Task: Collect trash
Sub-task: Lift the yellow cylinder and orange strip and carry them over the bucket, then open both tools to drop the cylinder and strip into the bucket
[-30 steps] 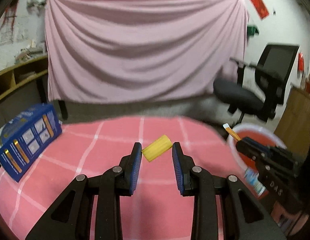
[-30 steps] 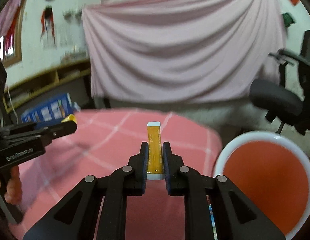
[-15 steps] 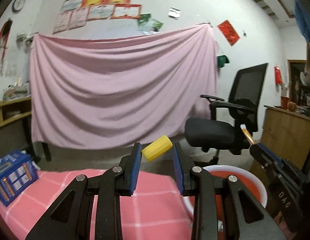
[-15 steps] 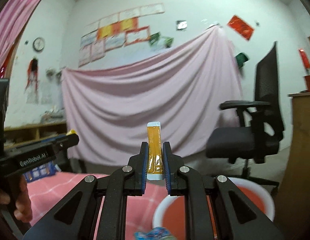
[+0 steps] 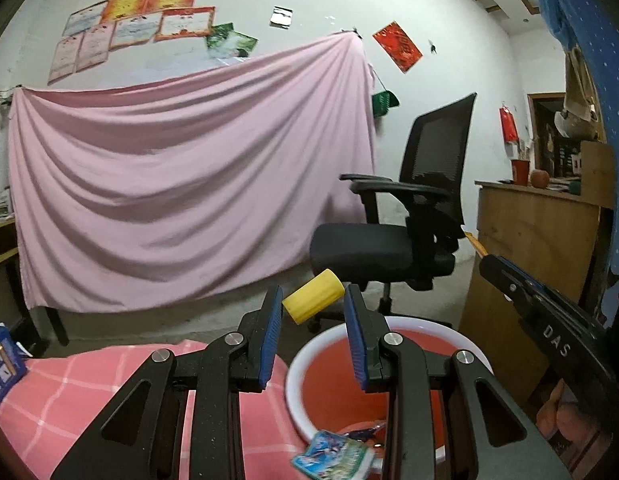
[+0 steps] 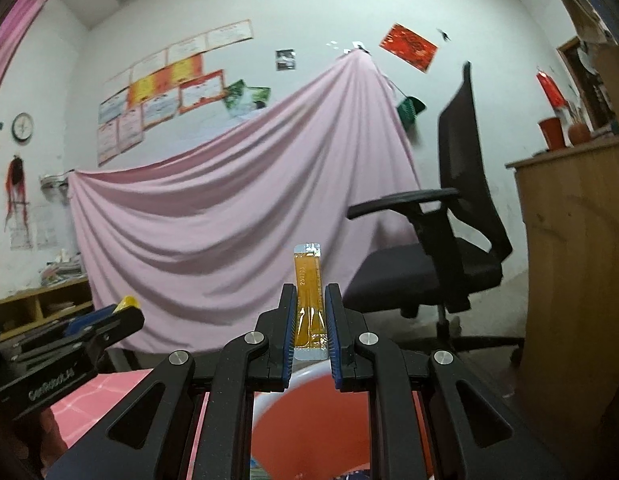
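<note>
Fingers (image 5: 271,332) on our left gripper (image 5: 313,334) pinch a small yellow ridged cylinder (image 5: 312,301) by its ends, right at their tips, so it sits tilted between the blue pads. Below it we see the red basin (image 5: 393,332) with its white rim, standing beside the pink checked surface (image 5: 89,392). A colourful printed wrapper (image 5: 333,455) lies at the basin's near rim, with something dark behind it that we cannot make out. At the far left edge a blue box (image 5: 3,364) rests on the surface.

Our right gripper (image 6: 310,334) is closed on an orange sachet (image 6: 308,300), which stands upright between its fingers (image 6: 333,328) and pokes out well above their tips. The basin (image 6: 309,428) shows directly beneath this gripper too. In the left wrist view the right gripper appears at the right side, near the basin's far edge; in the right wrist view the left gripper comes in from the left with the yellow piece at its tip.

Beyond both grippers we see a black office chair (image 5: 409,232), a pink cloth (image 5: 181,168) hung across the wall, and a wooden cabinet (image 6: 577,264) on the right.
</note>
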Motion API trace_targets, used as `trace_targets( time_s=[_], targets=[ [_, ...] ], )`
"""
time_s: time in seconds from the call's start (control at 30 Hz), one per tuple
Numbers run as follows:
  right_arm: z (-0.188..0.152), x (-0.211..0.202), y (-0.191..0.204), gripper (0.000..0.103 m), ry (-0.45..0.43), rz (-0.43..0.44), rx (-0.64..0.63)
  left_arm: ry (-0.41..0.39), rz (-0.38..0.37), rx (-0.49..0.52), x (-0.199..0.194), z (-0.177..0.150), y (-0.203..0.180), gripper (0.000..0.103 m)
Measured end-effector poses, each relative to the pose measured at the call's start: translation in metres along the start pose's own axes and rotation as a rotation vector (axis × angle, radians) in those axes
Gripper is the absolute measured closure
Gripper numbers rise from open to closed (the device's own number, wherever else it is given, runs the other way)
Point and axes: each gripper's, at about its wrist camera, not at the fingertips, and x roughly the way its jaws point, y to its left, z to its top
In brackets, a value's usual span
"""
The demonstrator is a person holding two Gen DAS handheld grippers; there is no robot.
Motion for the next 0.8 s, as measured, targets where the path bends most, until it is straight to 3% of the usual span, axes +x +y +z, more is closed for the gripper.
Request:
trace_targets(
  time_s=[0.2, 0.43, 0.8],
  targets=[
    [-0.004, 0.002, -0.009, 0.09, 0.034, -0.007, 0.004, 0.038, -0.022, 0.003, 0.016, -0.004, -0.009, 0.076],
    [-0.011, 0.011, -0.015, 0.09, 0.103, -0.019, 0.014, 0.16, -0.051, 0.015, 0.039, -0.012, -0.018, 0.076],
    [-0.017, 0.021, -0.023, 0.09, 0.182, -0.036, 0.043, 0.253, -0.057, 0.036, 0.051, -0.023, -0.027, 0.076]
  ],
)
